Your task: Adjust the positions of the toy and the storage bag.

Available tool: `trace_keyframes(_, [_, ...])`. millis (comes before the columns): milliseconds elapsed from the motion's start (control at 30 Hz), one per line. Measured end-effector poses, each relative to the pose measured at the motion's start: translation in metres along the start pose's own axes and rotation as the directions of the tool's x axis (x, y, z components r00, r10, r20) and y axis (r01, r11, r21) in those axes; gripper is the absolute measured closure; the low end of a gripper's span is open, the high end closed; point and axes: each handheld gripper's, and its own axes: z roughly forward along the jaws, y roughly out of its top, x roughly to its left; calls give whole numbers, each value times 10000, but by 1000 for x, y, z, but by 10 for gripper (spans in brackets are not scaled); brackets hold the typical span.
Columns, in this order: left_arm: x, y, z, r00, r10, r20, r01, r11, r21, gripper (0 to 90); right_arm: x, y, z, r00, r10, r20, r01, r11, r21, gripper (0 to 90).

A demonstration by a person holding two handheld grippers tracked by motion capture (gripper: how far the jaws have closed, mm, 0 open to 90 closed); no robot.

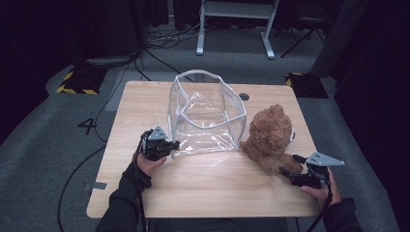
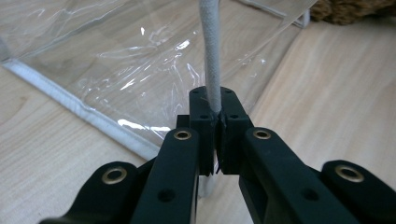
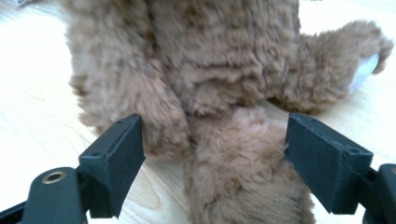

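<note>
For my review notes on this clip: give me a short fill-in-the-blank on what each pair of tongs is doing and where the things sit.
1. The left tongs are shut on the white ____ of the clear plastic bag.
2. The right tongs stand ____ around a limb of the brown plush bear.
3. In the high view, the bear lies to the ____ of the bag on the wooden table.

Missing words: edging; open; right

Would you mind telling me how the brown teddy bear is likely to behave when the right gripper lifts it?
The teddy bear looks plush, so it should squash between the jaws and probably weighs little. Its limbs will likely dangle. The fur seems unlikely to slip.
</note>
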Motion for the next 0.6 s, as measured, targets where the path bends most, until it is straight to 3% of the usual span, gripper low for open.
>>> trace_keyframes(200, [-8,-13,-14,9993,-79,360,79,10000,-6,868,9,5,3,9998,-199,-50,199,9998,-5,206])
trace_keyframes(600, [-28,-42,-47,9948,169,1001,-178,9998,86,868,10,3,8,9997,-232,108,229,9994,263,223])
